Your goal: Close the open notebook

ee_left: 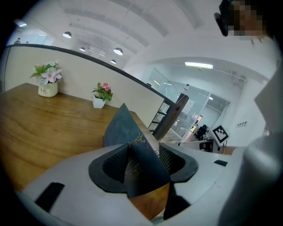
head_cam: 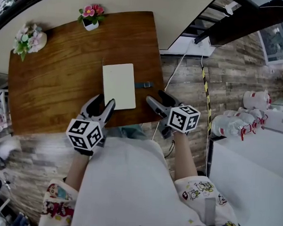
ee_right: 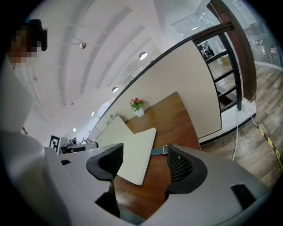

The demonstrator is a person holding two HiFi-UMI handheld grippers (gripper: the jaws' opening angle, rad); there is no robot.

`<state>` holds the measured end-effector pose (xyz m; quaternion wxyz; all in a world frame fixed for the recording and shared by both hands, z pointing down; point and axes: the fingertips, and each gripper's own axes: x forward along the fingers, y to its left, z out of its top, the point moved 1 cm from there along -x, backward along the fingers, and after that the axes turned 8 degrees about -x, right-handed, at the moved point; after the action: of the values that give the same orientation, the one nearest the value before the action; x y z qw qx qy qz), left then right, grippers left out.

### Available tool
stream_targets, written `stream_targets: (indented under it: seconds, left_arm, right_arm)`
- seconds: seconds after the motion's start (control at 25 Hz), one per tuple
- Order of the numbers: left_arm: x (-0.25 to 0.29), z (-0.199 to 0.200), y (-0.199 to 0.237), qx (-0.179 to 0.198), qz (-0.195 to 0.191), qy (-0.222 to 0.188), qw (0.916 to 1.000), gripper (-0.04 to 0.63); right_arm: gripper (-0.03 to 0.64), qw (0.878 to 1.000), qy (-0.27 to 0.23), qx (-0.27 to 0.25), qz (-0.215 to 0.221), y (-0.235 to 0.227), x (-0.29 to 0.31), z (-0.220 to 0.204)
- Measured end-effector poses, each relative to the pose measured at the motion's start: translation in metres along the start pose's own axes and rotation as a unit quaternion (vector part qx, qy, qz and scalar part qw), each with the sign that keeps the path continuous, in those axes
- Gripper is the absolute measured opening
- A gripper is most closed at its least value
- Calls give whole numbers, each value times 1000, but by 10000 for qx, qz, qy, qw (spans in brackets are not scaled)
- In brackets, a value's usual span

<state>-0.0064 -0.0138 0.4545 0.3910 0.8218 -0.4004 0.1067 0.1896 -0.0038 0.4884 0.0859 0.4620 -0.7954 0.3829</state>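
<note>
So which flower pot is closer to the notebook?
The small white pot with bright pink flowers, just behind the notebook. The pot of pale flowers sits far off to the left.

Brown wooden table (head_cam: pixel 53 77) on grey plank floor (head_cam: pixel 228 77), cream wall (head_cam: pixel 138 1) behind.

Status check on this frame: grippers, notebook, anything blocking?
Left gripper open, dark cover raised between its jaws. Right gripper open, empty. Notebook not yet closed. Nothing blocking the cover.
</note>
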Motion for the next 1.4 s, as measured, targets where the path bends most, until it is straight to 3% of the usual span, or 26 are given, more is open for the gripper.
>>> stream_targets:
  seconds: [0.28, 0.52, 1.16, 1.4]
  left_arm:
    - [20, -9, -16, 351, 120, 118, 9992, 241]
    - [38, -20, -26, 615, 445, 167, 9970, 255]
    - [74, -46, -36, 1339, 1012, 321, 9853, 276]
    - [82, -53, -39, 1759, 1218, 358, 9762, 281]
  right_arm:
    - [305, 9998, -127, 130, -81, -4, -13, -1]
    - [301, 9993, -167, 243, -208, -11, -24, -7]
    - [284, 9979, -177, 403, -474, -32, -47, -22]
    - [282, 9973, -180, 453, -547, -37, -57, -27]
